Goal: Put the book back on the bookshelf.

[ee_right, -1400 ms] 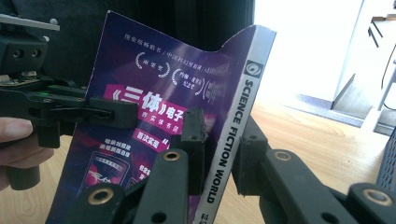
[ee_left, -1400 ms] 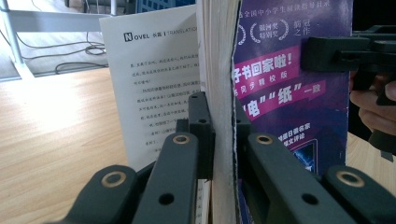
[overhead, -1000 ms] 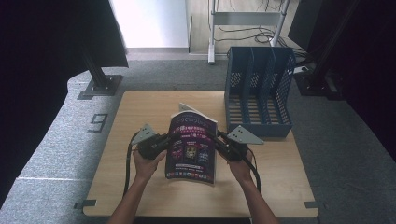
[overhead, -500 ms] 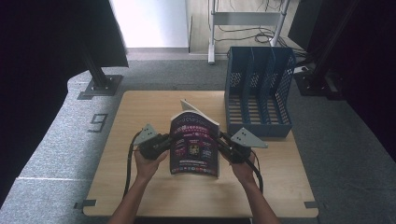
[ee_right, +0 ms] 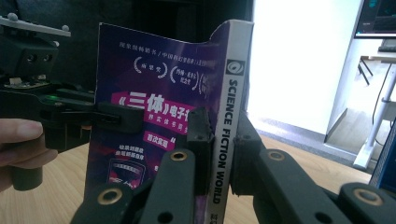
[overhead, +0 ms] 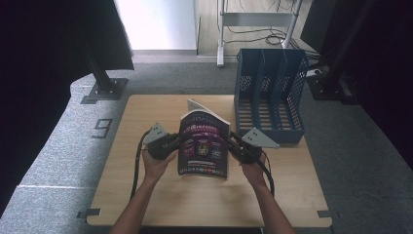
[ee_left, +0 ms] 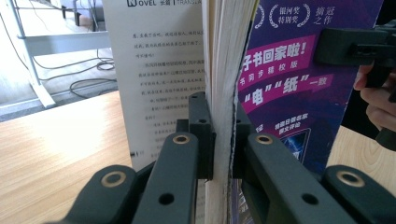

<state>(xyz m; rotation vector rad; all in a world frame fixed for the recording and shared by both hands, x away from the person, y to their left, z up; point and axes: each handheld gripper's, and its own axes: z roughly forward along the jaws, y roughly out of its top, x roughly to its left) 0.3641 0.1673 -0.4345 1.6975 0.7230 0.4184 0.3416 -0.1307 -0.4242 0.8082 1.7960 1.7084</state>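
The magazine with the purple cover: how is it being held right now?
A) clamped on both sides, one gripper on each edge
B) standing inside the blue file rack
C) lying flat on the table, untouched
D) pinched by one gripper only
A: the left gripper clamps the magazine's page edge, while the right gripper clamps its spine.

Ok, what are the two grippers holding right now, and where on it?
Both hold the magazine: the left gripper clamps its page edge, the right gripper its spine.
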